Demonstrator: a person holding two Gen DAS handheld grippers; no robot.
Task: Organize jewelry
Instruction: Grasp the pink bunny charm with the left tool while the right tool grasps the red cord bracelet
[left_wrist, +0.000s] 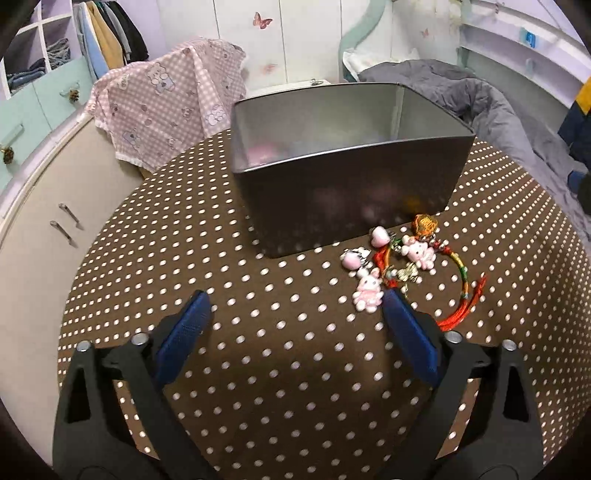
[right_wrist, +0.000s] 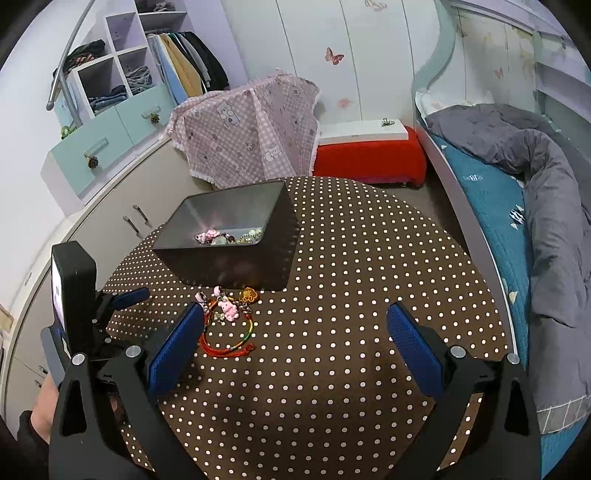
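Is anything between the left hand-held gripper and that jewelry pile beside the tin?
Nothing visible. The left hand-held gripper stands open over bare dotted tablecloth; the jewelry pile lies just beyond its right fingertip, against the metal tin.

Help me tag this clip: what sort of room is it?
Most likely a bedroom: a bed with a grey duvet, hanging clothes in an open wardrobe, and butterfly decals on the wall.

A round table (left_wrist: 258, 369) in a brown dotted cloth fills the lower frame; a tin (left_wrist: 343, 206) stands at centre, charms (left_wrist: 402, 266) just below-right.
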